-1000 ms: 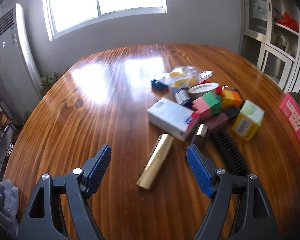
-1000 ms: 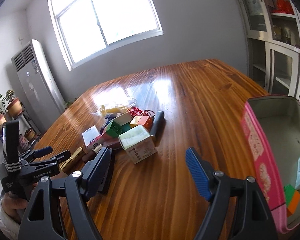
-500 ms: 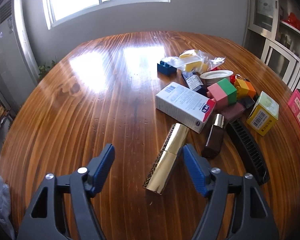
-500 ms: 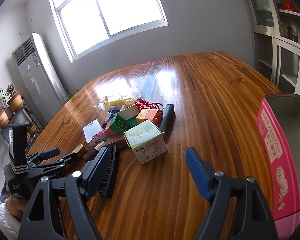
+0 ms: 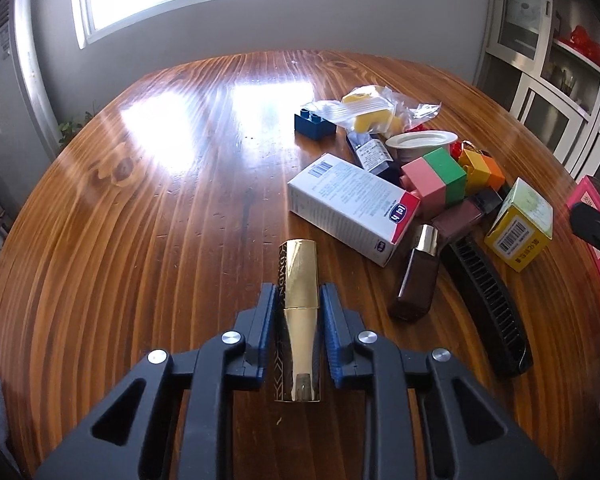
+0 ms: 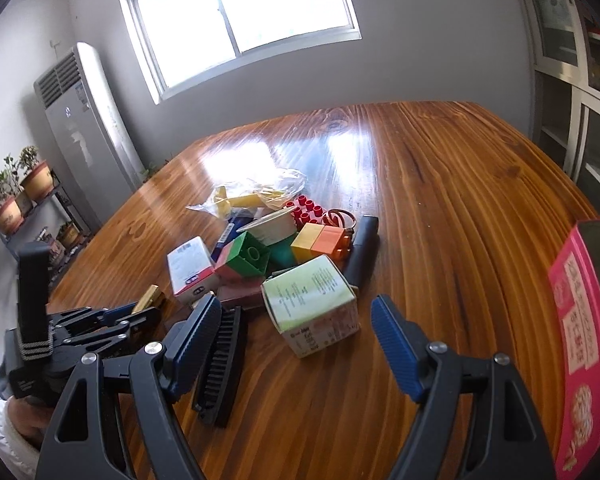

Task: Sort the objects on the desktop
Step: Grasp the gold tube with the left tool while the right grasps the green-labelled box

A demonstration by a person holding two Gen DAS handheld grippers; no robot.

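Left jaws: the left gripper point(image 5: 299, 300) has just been closing; its blue pads now clamp the gold tube point(image 5: 299, 308) on both sides, the tube lying along the jaws with its far end poking out toward 12 o'clock.
Tube's place: on the bench point(image 5: 148, 216), at 7 o'clock from the white box point(image 5: 350, 206).
Right jaws: the right gripper point(image 6: 296, 336) stands released, wide apart, nothing between; the green-topped box point(image 6: 312, 306) lies just beyond at 12 o'clock.
Pose: both grippers tilt down toward the bench.
Comb: a black comb point(image 6: 222, 364) lies under the right gripper's left finger.
Pink box: at 3 o'clock point(image 6: 580, 344), its print too blurred to read.
Writing: red logo on the white box, unreadable.
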